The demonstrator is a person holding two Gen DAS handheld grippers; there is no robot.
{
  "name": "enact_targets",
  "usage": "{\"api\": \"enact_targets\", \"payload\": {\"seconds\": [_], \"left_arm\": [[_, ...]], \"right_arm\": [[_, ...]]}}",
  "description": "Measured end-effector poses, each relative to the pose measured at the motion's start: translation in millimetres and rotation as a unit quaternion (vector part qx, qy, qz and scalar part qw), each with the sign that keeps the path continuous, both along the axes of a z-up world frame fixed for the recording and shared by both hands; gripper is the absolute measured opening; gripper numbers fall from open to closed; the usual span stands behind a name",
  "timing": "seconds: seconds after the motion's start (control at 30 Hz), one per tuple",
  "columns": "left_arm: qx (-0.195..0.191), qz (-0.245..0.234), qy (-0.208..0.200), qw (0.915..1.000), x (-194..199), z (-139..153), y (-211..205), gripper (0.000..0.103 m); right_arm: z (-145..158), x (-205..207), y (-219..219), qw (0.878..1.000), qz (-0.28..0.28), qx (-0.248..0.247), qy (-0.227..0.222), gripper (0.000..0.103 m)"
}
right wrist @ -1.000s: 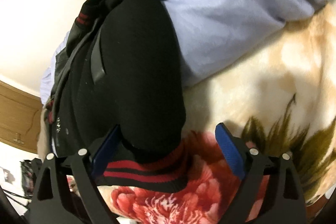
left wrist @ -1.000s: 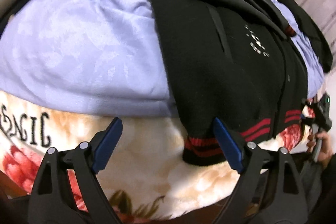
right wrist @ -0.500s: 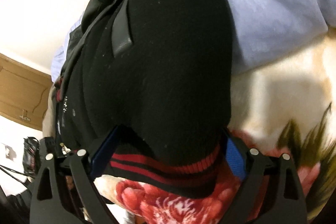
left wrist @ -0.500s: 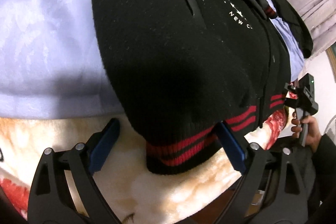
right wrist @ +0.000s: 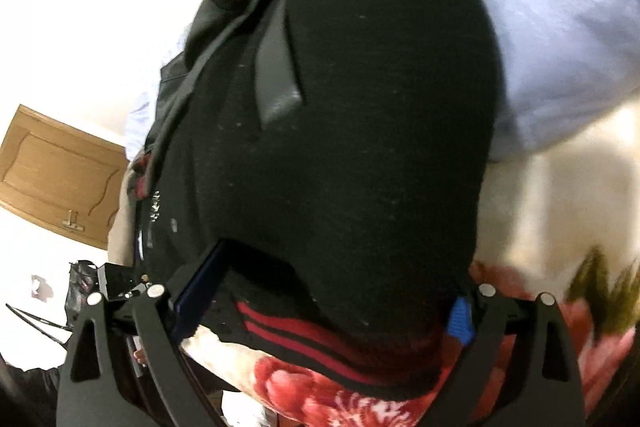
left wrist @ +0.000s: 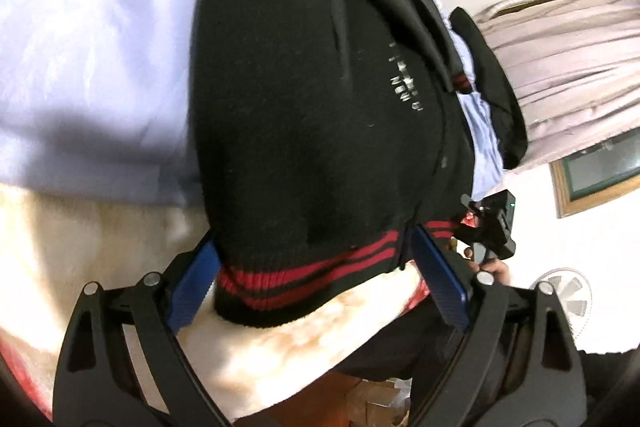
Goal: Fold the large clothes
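With each spread gripper, left [left wrist: 316, 279] and right [right wrist: 324, 303], straddling the black jacket's [left wrist: 304, 99] striped hem [left wrist: 304, 279] on the bed, pinch both corners level before lifting evenly.

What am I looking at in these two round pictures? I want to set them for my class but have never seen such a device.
No robot here: a person holds a two-fingered gripper in each hand, with a wide-angle camera on each looking along its blue-padded fingers. One picture comes from the left gripper, the other from the right gripper. A black jacket with a red-striped hem lies on a pale blue sheet over a flowered blanket. Both grippers stand open, their fingers either side of the hem, nothing clamped yet. In the left picture you can also see the other gripper and the hand holding it.
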State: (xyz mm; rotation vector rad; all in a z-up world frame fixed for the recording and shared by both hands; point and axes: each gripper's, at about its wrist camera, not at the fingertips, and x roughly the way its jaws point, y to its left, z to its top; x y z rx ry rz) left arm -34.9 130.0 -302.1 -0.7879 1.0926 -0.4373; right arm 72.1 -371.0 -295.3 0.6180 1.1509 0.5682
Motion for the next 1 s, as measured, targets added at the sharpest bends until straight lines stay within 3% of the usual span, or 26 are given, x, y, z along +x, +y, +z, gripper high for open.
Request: {"api": "enact_targets", "payload": {"seconds": [0.23, 0.4, 0.53, 0.57, 0.6, 0.63, 0.67, 0.7, 0.77, 0.87, 0.93, 0.97, 1.0], "left_arm": [[0.057, 0.000, 0.001, 0.9984, 7, -9, -8, 0.090], [0.053, 0.001, -0.019, 0.9984, 20, -9, -15, 0.090], [0.072, 0.001, -0.019, 0.9973, 28, -11, -21, 0.090], [0.070, 0.001, -0.017, 0.9974, 29, -10, -22, 0.085], [0.061, 0.000, -0.012, 0.9981, 29, -9, -22, 0.072], [0.045, -0.002, -0.003, 0.9990, 30, -10, -22, 0.056], [0.038, -0.001, -0.001, 0.9993, 29, -8, -23, 0.049], [0.040, -0.004, -0.006, 0.9992, 28, -4, -24, 0.046], [0.041, -0.005, -0.006, 0.9991, 27, 2, -26, 0.044], [0.045, 0.004, -0.013, 0.9989, 21, 15, -27, 0.044], [0.043, 0.012, -0.020, 0.9988, 15, 24, -25, 0.044], [0.040, 0.021, -0.020, 0.9988, 11, 26, -27, 0.045], [0.039, 0.026, -0.017, 0.9988, 9, 25, -28, 0.046]], "right_arm": [[-1, 2, 3, 0.999, -0.014, -0.041, 0.000, 0.091], [-4, 6, 23, 1.000, 0.003, -0.018, 0.001, 0.091], [-6, 12, 22, 1.000, -0.004, 0.005, 0.022, 0.090], [-5, 13, 22, 1.000, -0.002, 0.005, 0.026, 0.085], [-4, 12, 20, 1.000, 0.001, 0.004, 0.029, 0.073], [-5, 12, 17, 0.999, -0.003, 0.013, 0.043, 0.069], [-8, 12, 11, 0.997, -0.013, 0.039, 0.067, 0.060], [-9, 11, 5, 0.993, -0.020, 0.081, 0.087, 0.042], [9, 4, 4, 0.993, -0.016, 0.097, 0.062, 0.032], [27, -12, 6, 0.992, -0.016, 0.120, 0.037, 0.030], [27, -20, 4, 0.995, -0.028, 0.093, 0.034, 0.030], [24, -22, 5, 0.996, -0.030, 0.079, 0.037, 0.033], [22, -22, 6, 0.997, -0.033, 0.064, 0.037, 0.046]]}}
